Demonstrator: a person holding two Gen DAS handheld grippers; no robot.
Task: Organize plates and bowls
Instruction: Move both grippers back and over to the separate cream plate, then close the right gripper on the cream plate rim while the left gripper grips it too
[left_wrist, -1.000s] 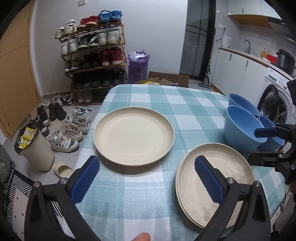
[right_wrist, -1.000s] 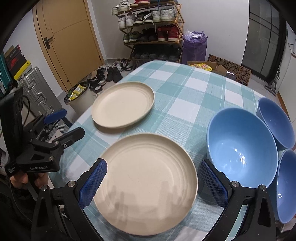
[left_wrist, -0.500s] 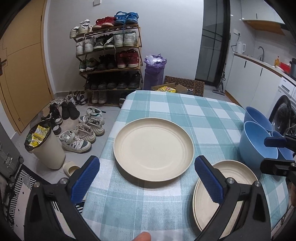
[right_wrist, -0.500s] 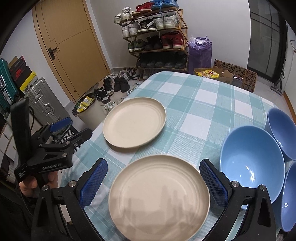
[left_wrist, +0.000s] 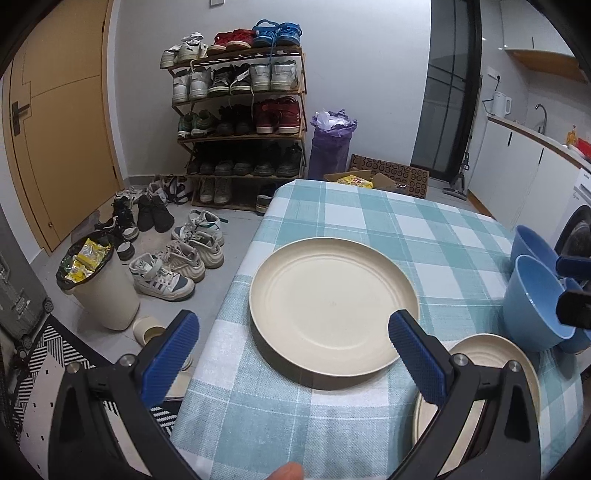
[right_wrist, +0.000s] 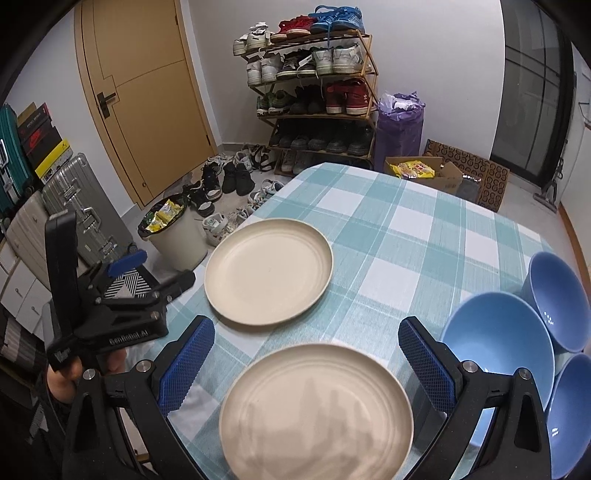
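Two cream plates lie on the checked tablecloth: the far plate (left_wrist: 334, 310) (right_wrist: 268, 270) near the table's left edge, and the near plate (right_wrist: 317, 411) (left_wrist: 491, 362) at the front. Three blue bowls (right_wrist: 496, 354) (left_wrist: 532, 299) cluster at the right edge, touching each other. My left gripper (left_wrist: 295, 354) is open, held over the front left corner, just short of the far plate. My right gripper (right_wrist: 303, 358) is open above the near plate's far rim. Nothing sits between either pair of fingers. In the right wrist view the left gripper (right_wrist: 147, 269) shows at the left, beside the table.
The table (left_wrist: 369, 221) drops off to the left onto a floor with loose shoes (left_wrist: 177, 266), a white bin (left_wrist: 99, 288) and a shoe rack (left_wrist: 240, 118). Suitcases (right_wrist: 70, 206) stand by the door. Kitchen cabinets (left_wrist: 517, 173) lie to the right.
Both grippers have drawn back and up from the table. The left one has also swung leftward, so the far plate now sits between its fingers in view. Plates and bowls have not moved.
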